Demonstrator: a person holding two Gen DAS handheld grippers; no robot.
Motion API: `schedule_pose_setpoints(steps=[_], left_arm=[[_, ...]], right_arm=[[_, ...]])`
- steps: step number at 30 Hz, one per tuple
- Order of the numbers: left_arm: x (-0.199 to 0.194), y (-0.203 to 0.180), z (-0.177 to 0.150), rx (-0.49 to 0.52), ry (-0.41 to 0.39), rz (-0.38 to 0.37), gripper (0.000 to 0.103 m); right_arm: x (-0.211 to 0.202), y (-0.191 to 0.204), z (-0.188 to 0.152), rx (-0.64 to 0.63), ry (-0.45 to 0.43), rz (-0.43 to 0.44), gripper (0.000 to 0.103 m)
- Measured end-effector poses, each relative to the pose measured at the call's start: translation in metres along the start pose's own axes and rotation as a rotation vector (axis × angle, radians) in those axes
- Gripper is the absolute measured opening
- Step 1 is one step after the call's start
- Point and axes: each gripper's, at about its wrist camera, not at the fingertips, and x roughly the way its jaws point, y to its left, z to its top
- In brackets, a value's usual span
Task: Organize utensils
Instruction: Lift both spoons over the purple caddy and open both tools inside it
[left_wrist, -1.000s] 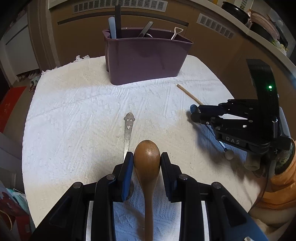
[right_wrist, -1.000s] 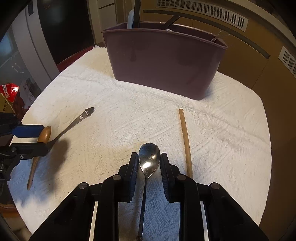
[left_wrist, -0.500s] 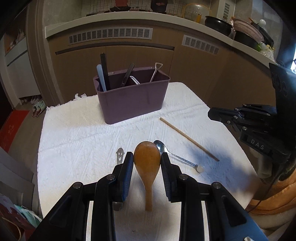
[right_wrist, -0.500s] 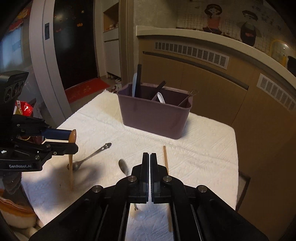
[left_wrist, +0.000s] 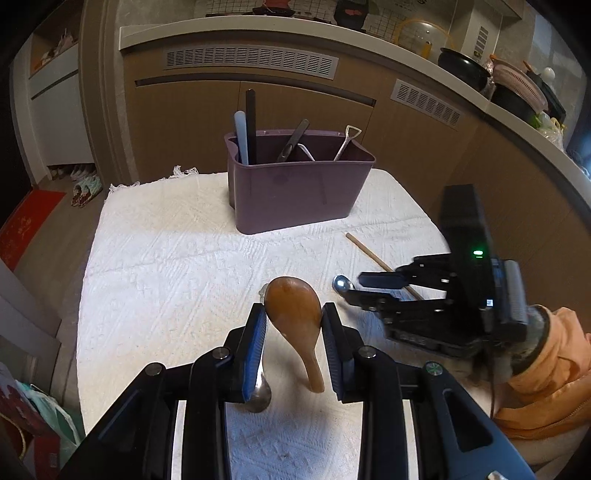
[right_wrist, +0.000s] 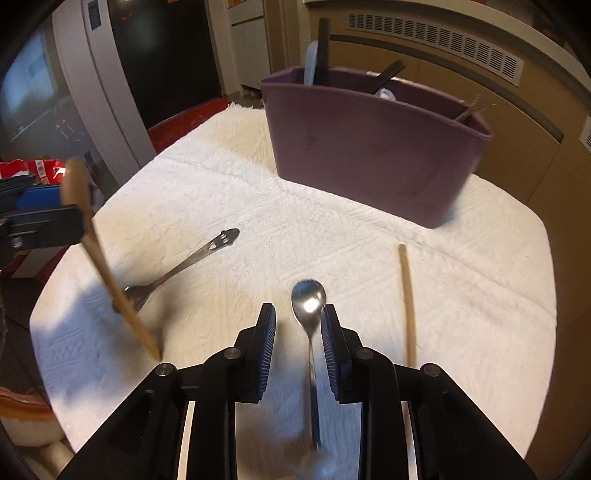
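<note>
Wooden spoon (left_wrist: 295, 314): hanging tilted in the left gripper (left_wrist: 294, 325), which is clamping its bowl.
Right gripper (right_wrist: 298, 332): spread apart, straddling a steel spoon (right_wrist: 309, 301) lying on the towel (right_wrist: 332, 236).
Bin (left_wrist: 295, 192): standing far, holding utensils.

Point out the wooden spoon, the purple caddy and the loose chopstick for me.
wooden spoon (left_wrist: 293, 308), left wrist view, on its bowl.
purple caddy (right_wrist: 369, 155), right wrist view, on its front wall.
chopstick (right_wrist: 407, 295), right wrist view, mid-shaft on the towel.
</note>
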Motion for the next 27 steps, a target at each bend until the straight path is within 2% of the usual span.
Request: schedule_pose_setpoints(steps=[1,3,4,5,6,7,8,13,21,27], left_arm=[[-0.001,0.001,0.000,-0.003,-0.002,0.000,0.028],[-0.002,0.002,-0.001,-0.007,-0.008,-0.004,0.028],[-0.003,0.003,-0.001,-0.009,-0.010,-0.005,0.028],[-0.004,0.003,-0.002,-0.009,-0.012,-0.006,0.028],[-0.004,0.003,-0.002,-0.009,-0.013,-0.008,0.028],[-0.005,0.002,-0.002,-0.008,-0.014,-0.008,0.028],[-0.005,0.002,-0.002,-0.006,-0.015,-0.008,0.028],[-0.007,-0.004,-0.003,0.003,-0.021,-0.005,0.027],[-0.021,-0.019,0.006,0.040,-0.059,0.000,0.027],[-0.039,-0.039,0.034,0.105,-0.137,0.020,0.027]], right_arm=[[0.007,0.002,0.003,-0.004,0.006,-0.002,0.029],[0.021,0.006,0.007,-0.028,0.033,-0.028,0.042],[0.029,0.009,0.007,-0.042,0.049,-0.048,0.044],[0.031,0.011,0.006,-0.051,0.024,-0.058,0.044],[0.032,0.011,0.006,-0.054,0.027,-0.061,0.038],[0.032,0.011,0.006,-0.053,0.035,-0.056,0.029],[0.031,0.011,0.007,-0.046,0.041,-0.050,0.003],[0.020,0.003,-0.001,0.000,0.034,-0.078,0.003],[-0.059,-0.011,-0.003,0.075,-0.111,-0.063,0.003],[-0.138,-0.017,0.017,0.087,-0.292,-0.065,0.003]])
